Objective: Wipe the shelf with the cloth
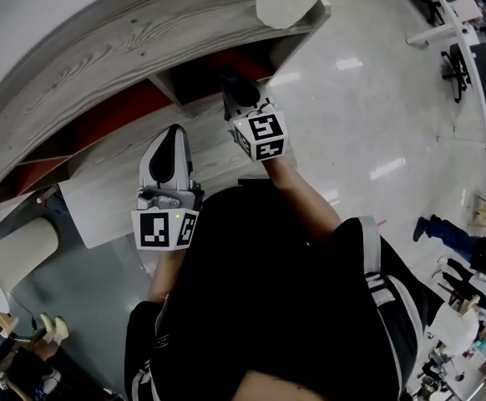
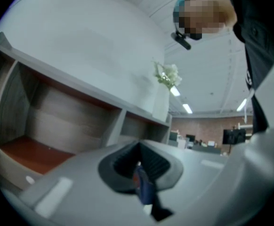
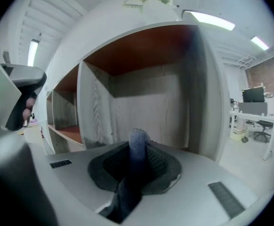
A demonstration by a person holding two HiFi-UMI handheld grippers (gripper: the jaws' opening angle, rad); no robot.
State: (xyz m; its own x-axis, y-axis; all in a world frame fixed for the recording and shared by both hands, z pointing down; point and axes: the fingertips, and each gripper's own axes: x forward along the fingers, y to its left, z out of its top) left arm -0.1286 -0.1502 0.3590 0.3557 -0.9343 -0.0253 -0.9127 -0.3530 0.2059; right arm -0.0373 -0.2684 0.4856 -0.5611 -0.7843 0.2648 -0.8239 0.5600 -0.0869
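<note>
your right tongs (image 3: 136,155) grip the cloth (image 3: 138,139) facing the shelf (image 3: 146,95); your left tongs (image 2: 142,182) are closed.

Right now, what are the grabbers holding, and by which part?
The right gripper pinches the blue-grey cloth by a bunched fold, one end poking up. The left gripper is shut on a small blue thing; I can't tell what.
</note>
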